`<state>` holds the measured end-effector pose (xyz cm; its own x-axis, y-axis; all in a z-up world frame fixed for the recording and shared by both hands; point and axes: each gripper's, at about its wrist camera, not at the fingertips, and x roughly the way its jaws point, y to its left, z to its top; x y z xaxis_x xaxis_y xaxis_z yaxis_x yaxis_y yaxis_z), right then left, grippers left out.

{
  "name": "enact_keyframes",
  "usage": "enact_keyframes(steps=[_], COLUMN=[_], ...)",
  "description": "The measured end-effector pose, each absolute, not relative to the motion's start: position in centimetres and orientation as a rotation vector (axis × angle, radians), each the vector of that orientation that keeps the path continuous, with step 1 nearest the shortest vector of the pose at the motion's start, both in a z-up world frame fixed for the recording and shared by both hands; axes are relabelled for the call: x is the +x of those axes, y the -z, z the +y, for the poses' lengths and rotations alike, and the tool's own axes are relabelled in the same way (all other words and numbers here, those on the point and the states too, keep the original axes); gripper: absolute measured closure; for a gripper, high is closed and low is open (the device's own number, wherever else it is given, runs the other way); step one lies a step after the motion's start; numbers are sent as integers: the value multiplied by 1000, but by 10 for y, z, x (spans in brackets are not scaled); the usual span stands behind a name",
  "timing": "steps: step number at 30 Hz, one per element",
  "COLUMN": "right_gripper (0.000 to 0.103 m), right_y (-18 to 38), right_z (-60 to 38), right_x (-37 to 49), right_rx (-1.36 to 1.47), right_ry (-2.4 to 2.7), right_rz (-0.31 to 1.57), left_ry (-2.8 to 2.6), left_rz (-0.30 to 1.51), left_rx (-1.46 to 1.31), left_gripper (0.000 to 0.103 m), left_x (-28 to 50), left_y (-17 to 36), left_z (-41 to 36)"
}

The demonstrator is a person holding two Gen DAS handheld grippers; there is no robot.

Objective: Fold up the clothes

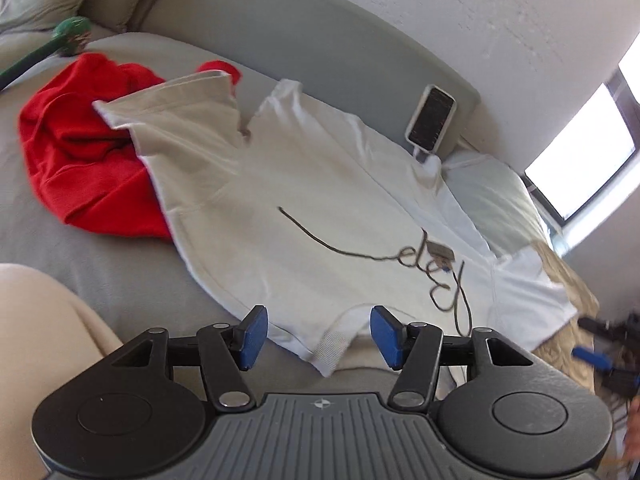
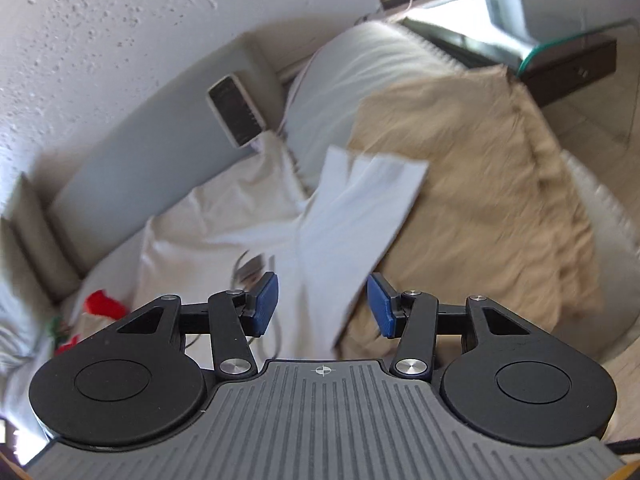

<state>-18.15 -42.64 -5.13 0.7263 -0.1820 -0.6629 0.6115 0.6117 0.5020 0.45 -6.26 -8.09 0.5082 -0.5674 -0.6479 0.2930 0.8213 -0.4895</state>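
Left wrist view: lying spread flat on the grey bed point(image 1: 100, 264), white T-shirt point(image 1: 280, 184), filling the centre of the frame. Running long axis from collar at lower centre, just ahead of the claw, up toward hem at upper left. Reaching one sleeve out to lower right, over a tan blanket point(image 1: 572, 280). Overlapping, at upper left, a crumpled red garment point(image 1: 80, 152) with its hem edge. Resting on the shirt at centre right, a dark cable point(image 1: 360, 254), loosely coiled. Leaning against the grey headboard point(image 1: 320, 52) at upper right, a phone point(image 1: 431, 118).

Left claw point(image 1: 318, 336): hovering spread wide at bottom centre, blue pads apart, gripping nothing, collar rib lying between and just beyond them.

Right wrist view, motion-blurred: right claw point(image 2: 322, 304) also standing spread, holding nothing. Lying between the pads and stretching toward upper right, the sleeve point(image 2: 360, 200), draped onto the tan blanket. Showing at upper centre, a white pillow point(image 2: 352, 72).
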Motion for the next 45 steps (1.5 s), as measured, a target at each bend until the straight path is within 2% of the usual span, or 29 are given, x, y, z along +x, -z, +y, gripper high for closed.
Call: enact_keyframes(steps=[7,17,21,25,27,29,31,32,33,35,45], right_gripper=[51,51,54,60,69,72,83,97,99,100,102], right_y=[125,162,177,188,192,195,198,199,199,196,173], right_z=[-386,-380,-380,-379,-378,-378,-378,-379,-379,-377,-371], right_x=[-185,-176,-172,-171,-169,-163,-159,-159,-159,-159,-160], right_rx=[1162,1259,1259,1282,1317,1326,1306,1297,1287,1253,1113], right_ry=[304,354,408,401,375,381,403,418,426,429,483], right_rz=[643,658,638,580,547,561,581,592,597,595,648], left_ry=[421,480,464,465,485,486,465,454,442,432,409], left_rz=[921,1031,1027,1014,1009,1019,1024,1026,1026,1017,1000], left_rx=[-569,-655,-673,-675,-662,-667,-646,-629,-609,-575,-431], left_gripper=[58,58,59,63,64,71,78,87,91,96,98], left_x=[12,5,6,14,18,21,22,22,22,20,7], left_y=[91,120,125,128,130,134,135,135,134,132,126], left_z=[-32,-59,-58,-61,-67,-70,-70,-69,-69,-68,-69])
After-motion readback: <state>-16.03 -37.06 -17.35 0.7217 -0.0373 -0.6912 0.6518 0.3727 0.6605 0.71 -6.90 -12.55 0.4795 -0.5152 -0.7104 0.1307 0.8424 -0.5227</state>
